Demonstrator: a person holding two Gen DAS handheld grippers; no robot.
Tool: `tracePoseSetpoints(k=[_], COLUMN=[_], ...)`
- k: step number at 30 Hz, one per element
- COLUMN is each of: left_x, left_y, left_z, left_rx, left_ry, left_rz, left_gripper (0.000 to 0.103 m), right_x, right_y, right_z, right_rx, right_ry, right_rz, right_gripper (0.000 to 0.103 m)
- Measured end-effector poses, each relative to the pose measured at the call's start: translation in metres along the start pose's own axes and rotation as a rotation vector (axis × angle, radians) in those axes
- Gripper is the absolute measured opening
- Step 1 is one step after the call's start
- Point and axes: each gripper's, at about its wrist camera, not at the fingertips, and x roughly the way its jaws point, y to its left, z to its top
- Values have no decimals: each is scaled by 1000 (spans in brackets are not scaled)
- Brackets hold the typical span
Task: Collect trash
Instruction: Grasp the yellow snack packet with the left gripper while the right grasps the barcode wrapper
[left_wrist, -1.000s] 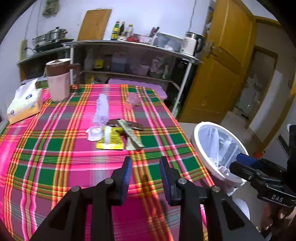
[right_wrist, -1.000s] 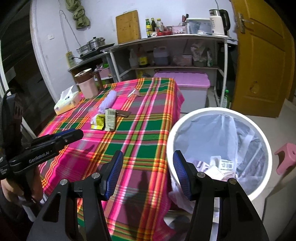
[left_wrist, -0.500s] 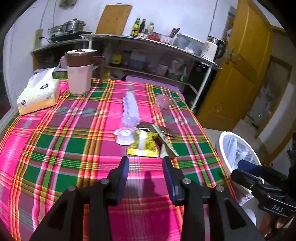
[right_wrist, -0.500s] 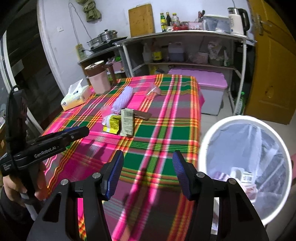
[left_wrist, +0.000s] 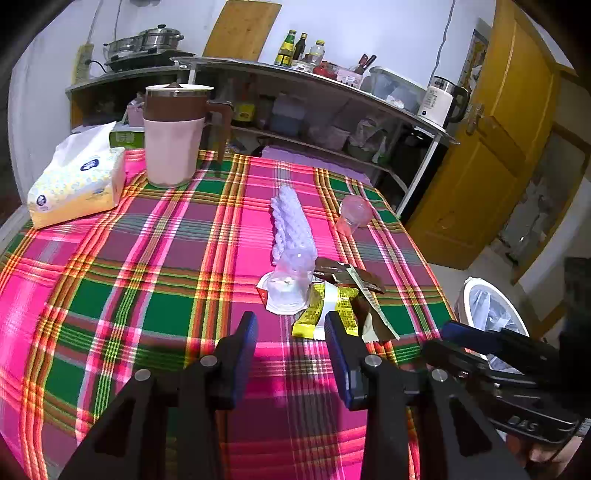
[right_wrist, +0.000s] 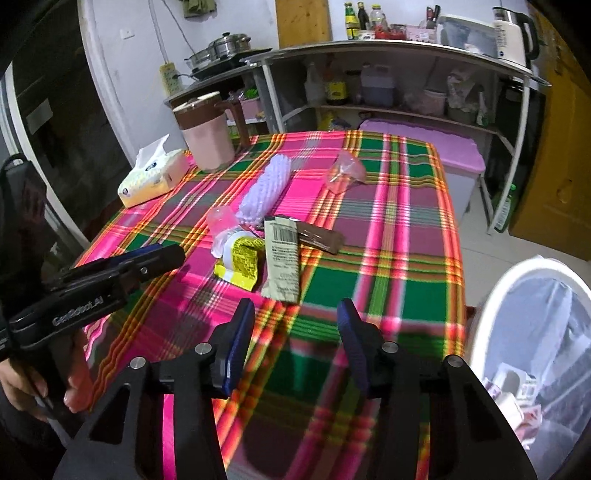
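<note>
A table under a pink, green and yellow plaid cloth (left_wrist: 122, 258) carries the litter, gathered in a loose cluster toward the table's right edge as the left wrist view shows it. A yellow wrapper (left_wrist: 325, 310) lies nearest the front edge, with a white foil lid (left_wrist: 282, 293) touching it on the left and a brown wrapper (left_wrist: 349, 277) overlapping it behind. A pale printed packet (right_wrist: 282, 254) lies across the yellow and brown ones. A lavender foam net sleeve (left_wrist: 291, 225) stretches from the cluster toward the far edge, and a small clear pink cup (left_wrist: 352, 214) lies on its side near the far right corner (a second, smaller clear cup sits against the sleeve in the right wrist view). At the far left corner stand a pink jug with a brown lid (left_wrist: 171, 136) and a tissue pack (left_wrist: 77, 181).

The left gripper (left_wrist: 290, 332) hovers just short of the yellow wrapper, jaws parted and nothing between them. The right gripper (right_wrist: 295, 328) hangs over the cloth near the front edge, its jaws closing on empty air, the pale packet just ahead of them. A white bin lined with a clear bag (right_wrist: 517, 295) stands on the floor beside the table's right edge, already holding some scraps
</note>
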Motion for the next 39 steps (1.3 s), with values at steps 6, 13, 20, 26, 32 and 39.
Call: tracePoseSetpoints(k=[6, 13, 20, 26, 32, 39], left_x=[4, 7, 16, 27, 45, 69], left_y=[10, 11, 2, -12, -28, -35], left_z=[2, 4, 5, 8, 12, 14], left_rx=[-14, -16, 11, 46, 82, 80], left_ry=[8, 7, 22, 41, 68, 123], left_rz=[-12, -28, -35, -43, -42, 10], left_gripper=[38, 44, 45, 45, 46, 46], right_x=[25, 46, 44, 28, 11, 1], right_y=[0, -1, -4, -16, -28, -39], right_z=[12, 18, 16, 8, -1, -8], right_rx=[3, 15, 25, 61, 101, 119], right_ry=[24, 47, 40, 23, 5, -11], right_rz=[1, 11, 9, 6, 1, 3], right_gripper=[46, 38, 25, 25, 25, 25])
